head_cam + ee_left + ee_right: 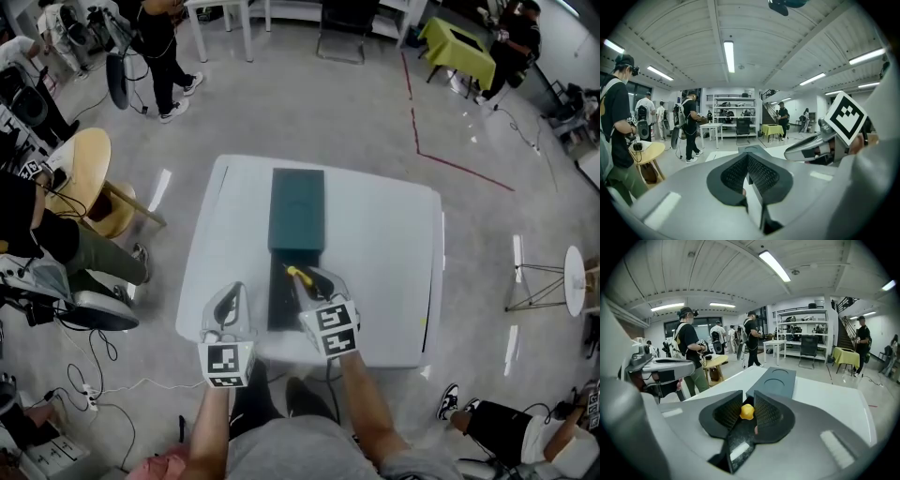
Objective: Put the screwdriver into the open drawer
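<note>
A dark green cabinet (pixel 297 208) stands on the white table (pixel 394 253), its open drawer (pixel 278 300) pulled out toward me. My right gripper (pixel 316 279) is shut on the yellow-handled screwdriver (pixel 296 274) and holds it over the drawer's far end. In the right gripper view the yellow handle (pixel 747 412) sits pinched between the two black pads, with the cabinet top (pixel 774 380) just beyond. My left gripper (pixel 232 292) hovers over the table left of the drawer. Its jaws (pixel 748 157) meet at the tips with nothing between them.
A round wooden table (pixel 80 159) and a seated person are close to the table's left side. Several people stand at the back left. A small white round stand (pixel 574 279) is at the right. Cables lie on the floor at the lower left.
</note>
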`<state>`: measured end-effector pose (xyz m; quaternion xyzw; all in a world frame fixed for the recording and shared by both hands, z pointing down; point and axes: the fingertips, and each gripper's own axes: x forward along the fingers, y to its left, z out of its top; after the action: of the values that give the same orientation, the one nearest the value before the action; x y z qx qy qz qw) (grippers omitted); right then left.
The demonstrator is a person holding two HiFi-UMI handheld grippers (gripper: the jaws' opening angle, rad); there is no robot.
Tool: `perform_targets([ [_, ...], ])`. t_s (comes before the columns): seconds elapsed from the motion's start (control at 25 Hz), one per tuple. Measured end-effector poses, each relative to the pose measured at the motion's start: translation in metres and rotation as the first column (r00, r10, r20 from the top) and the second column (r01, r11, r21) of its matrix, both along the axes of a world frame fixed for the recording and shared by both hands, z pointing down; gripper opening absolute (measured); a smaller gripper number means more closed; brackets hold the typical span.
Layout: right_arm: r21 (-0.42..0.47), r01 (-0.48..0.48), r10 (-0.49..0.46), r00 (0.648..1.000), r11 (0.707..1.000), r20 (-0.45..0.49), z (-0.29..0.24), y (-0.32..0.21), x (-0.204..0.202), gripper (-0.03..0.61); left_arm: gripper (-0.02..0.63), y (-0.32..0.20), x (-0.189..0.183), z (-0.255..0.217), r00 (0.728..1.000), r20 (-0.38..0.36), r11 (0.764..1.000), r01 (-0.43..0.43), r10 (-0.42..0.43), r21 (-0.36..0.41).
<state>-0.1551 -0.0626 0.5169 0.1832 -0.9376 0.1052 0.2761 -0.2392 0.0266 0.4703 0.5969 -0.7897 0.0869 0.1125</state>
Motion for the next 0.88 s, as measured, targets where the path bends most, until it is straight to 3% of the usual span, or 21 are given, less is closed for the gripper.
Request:
perform_targets([
  [0.88, -0.065, 0.002, -0.007, 0.997, 0.998, -0.078, 0.056, 0.013, -0.007, 0.078, 0.011, -0.005, -0.007, 0.052, 0.998, -0.063, 0.998, -0.023, 0.019, -0.061],
])
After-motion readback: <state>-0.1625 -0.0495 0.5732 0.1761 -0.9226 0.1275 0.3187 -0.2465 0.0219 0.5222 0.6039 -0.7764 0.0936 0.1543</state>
